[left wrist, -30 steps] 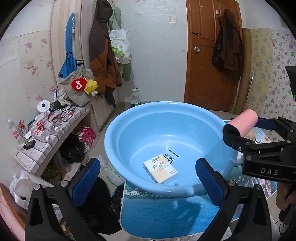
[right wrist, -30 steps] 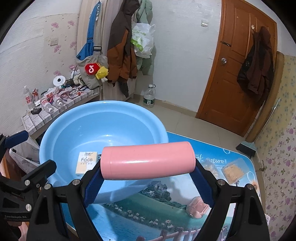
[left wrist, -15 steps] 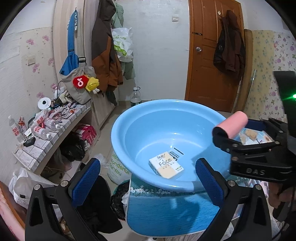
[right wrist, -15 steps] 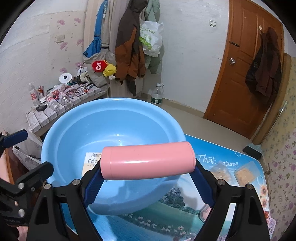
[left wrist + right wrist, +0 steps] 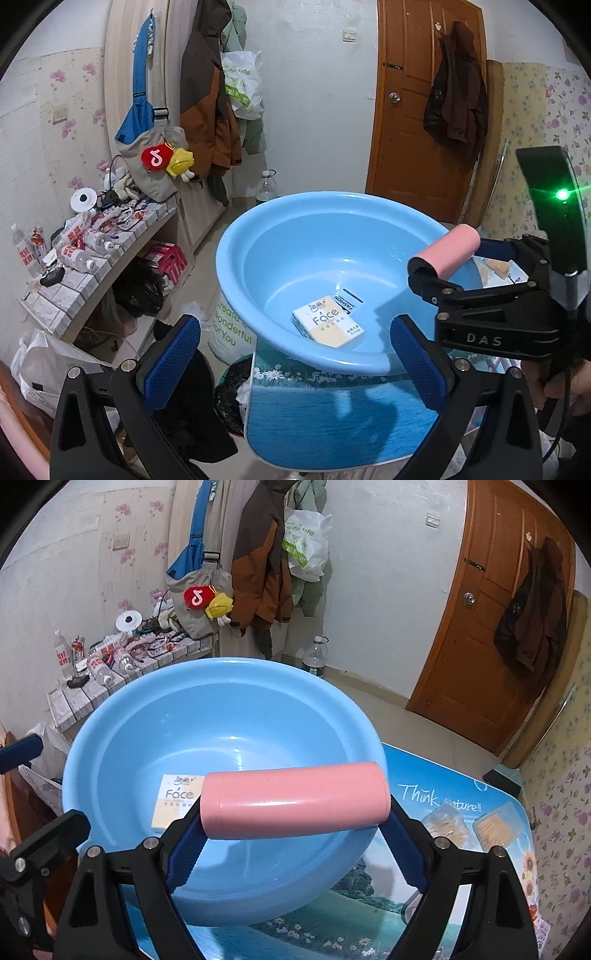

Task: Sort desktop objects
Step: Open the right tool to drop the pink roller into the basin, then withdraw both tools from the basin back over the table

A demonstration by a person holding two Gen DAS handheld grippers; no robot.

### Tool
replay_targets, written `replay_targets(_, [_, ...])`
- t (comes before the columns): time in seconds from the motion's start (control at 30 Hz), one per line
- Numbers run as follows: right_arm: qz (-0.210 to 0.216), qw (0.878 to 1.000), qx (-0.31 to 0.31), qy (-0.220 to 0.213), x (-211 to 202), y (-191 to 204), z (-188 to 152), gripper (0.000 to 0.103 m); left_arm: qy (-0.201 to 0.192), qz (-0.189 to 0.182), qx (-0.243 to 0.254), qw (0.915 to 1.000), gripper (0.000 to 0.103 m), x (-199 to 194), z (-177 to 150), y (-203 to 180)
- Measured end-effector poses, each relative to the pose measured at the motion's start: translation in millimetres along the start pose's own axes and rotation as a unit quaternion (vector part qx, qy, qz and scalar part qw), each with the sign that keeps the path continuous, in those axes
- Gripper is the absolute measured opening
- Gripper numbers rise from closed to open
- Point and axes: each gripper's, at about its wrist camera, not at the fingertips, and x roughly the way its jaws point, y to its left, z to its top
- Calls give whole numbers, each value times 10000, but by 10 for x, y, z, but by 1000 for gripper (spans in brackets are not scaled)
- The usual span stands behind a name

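A pink cylinder point(image 5: 295, 799) lies crosswise between the blue pads of my right gripper point(image 5: 295, 843), which is shut on its two ends. It hangs over the near rim of a big light-blue basin point(image 5: 122, 738). A white and yellow tissue pack point(image 5: 173, 801) lies on the basin floor. In the left wrist view the pink cylinder point(image 5: 452, 249) and right gripper point(image 5: 461, 273) are above the right rim of the basin point(image 5: 236, 280), with the tissue pack point(image 5: 327, 326) inside. My left gripper point(image 5: 291, 363) stands open near the basin's front rim, holding nothing.
The basin sits at the left end of a small table point(image 5: 436, 794) with a printed landscape top. Two clear snack packets point(image 5: 495, 827) lie at its right. A cluttered tiled shelf point(image 5: 92, 251) stands left; bags point(image 5: 229, 332) sit on the floor below the table edge.
The right gripper with the pink cylinder has moved left and slightly down, further over the basin. The left gripper has stayed about where it was.
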Motion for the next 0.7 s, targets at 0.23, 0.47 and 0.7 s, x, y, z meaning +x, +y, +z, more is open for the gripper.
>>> replay_targets(0.23, [-59, 9999, -102, -107, -20, 44, -3, 100, 0, -28, -116, 9999, 103, -11, -9, 30])
replay_targets(0.47, [-72, 9999, -73, -103, -33, 23, 8, 100, -28, -61, -92, 9999, 103, -35, 11, 26])
replay_targets(0.7, [-54, 9999, -18, -109, -85, -21, -15, 100, -37, -66, -73, 9999, 103, -48, 25, 6])
